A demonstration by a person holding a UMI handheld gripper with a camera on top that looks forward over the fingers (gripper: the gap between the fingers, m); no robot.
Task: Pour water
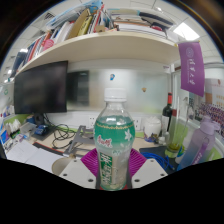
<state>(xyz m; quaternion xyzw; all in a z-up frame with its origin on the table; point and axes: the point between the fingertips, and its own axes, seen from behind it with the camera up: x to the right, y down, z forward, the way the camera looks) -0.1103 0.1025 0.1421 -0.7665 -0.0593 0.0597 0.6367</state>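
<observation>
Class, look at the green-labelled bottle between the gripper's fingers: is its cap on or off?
On. The bottle stands upright between the gripper fingers, with a pale cap on its neck.

This looks like an office or lab workspace — a cluttered desk (45,150) with tangled cables (62,132) at about nine o'clock, a dark monitor (40,88) above it, and a long shelf (95,48) of books (75,25) at twelve o'clock. A purple banner (192,65) hangs at two o'clock, under ceiling lights (186,31).
</observation>
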